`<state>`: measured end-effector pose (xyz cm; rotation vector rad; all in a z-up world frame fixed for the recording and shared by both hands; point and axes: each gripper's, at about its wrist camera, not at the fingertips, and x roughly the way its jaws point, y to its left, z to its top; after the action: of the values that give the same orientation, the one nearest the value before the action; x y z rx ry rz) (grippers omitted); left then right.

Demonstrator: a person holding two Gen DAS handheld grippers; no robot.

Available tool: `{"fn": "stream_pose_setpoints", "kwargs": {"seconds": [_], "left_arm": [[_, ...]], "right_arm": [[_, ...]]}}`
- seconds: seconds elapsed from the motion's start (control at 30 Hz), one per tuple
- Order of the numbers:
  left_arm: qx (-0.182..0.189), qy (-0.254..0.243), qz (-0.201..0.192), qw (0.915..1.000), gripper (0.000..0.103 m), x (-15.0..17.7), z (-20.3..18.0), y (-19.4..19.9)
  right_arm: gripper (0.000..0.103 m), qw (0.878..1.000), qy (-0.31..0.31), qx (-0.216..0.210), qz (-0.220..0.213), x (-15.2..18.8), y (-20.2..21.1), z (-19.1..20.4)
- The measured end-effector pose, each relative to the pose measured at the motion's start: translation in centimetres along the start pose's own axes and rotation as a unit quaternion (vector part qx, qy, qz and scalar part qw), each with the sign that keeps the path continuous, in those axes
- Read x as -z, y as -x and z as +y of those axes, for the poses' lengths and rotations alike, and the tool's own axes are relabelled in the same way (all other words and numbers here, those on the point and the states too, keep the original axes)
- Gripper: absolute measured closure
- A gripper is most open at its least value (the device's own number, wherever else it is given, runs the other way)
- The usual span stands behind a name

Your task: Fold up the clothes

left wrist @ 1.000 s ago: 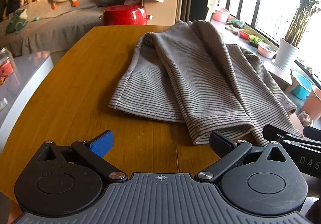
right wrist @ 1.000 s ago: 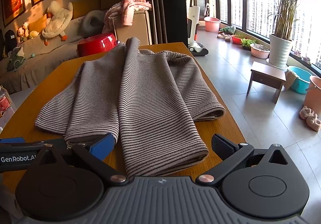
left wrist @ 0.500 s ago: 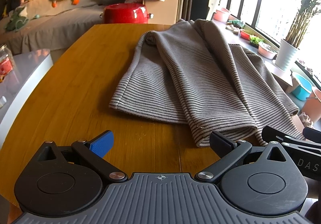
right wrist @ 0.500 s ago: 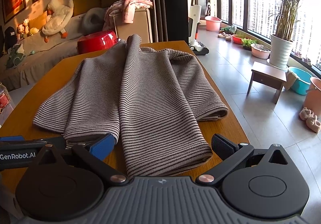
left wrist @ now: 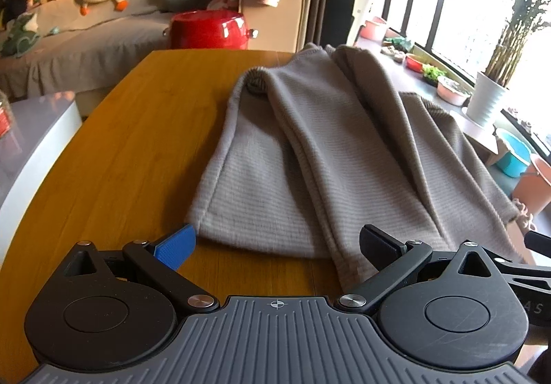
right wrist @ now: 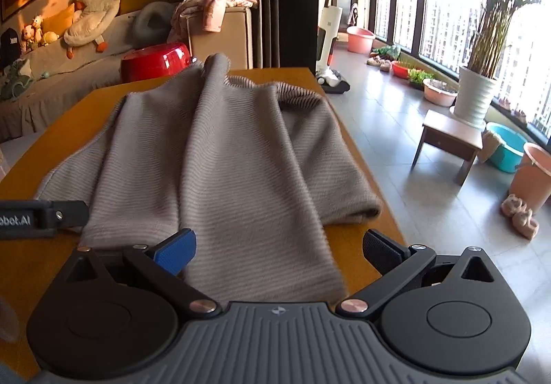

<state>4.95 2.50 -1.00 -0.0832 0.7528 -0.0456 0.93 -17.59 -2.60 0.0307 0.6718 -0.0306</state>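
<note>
Here the garment is a grey-brown ribbed knit lying on the wooden table, filling the centre and right of the left view and the centre of the right view. It is bunched into long lengthwise folds that run from the near hem toward a raised ridge at the far end. Motion blur softens its stripes in both views.

The left view alone shows the knit's left panel lying flat, with bare table spreading to the left of it. The right view alone shows the right edge rolled into a thick fold close to the table's right rim, with the tiled floor and a small stool beyond.

The left gripper has its jaws spread wide at the near hem, gripping nothing. The right gripper is likewise spread wide, with the hem lying between its fingers.

A red pot sits past the table's far end, upper centre.
</note>
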Motion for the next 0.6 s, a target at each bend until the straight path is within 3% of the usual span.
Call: {"fn": "stream_pose_setpoints", "kwargs": {"seconds": [0.13, 0.3, 0.43, 0.53, 0.6], "left_arm": [[0.041, 0.002, -0.004, 0.9991, 0.0, -2.3, 0.5, -1.6], [0.119, -0.007, -0.017, 0.9928, 0.0, -5.3, 0.8, -4.0], [0.134, -0.006, -0.002, 0.9909, 0.0, -6.8, 0.8, -7.5], [0.143, -0.003, 0.015, 0.9896, 0.0, -7.1, 1.1, -9.8], [0.156, -0.013, 0.006, 0.9876, 0.0, -6.8, 1.6, -9.7]], "right_arm": [[0.0, 1.0, 0.002, -0.012, -0.008, -2.4, -1.2, 0.0], [0.0, 0.997, -0.028, -0.076, -0.017, -6.4, -5.1, 0.0], [0.0, 0.992, -0.072, -0.104, -0.009, -9.6, -9.8, -0.3], [0.0, 0.988, -0.1, -0.12, 0.007, -10.0, -12.8, 0.3], [0.0, 0.987, -0.111, -0.12, 0.014, -10.0, -14.3, 0.9]]}}
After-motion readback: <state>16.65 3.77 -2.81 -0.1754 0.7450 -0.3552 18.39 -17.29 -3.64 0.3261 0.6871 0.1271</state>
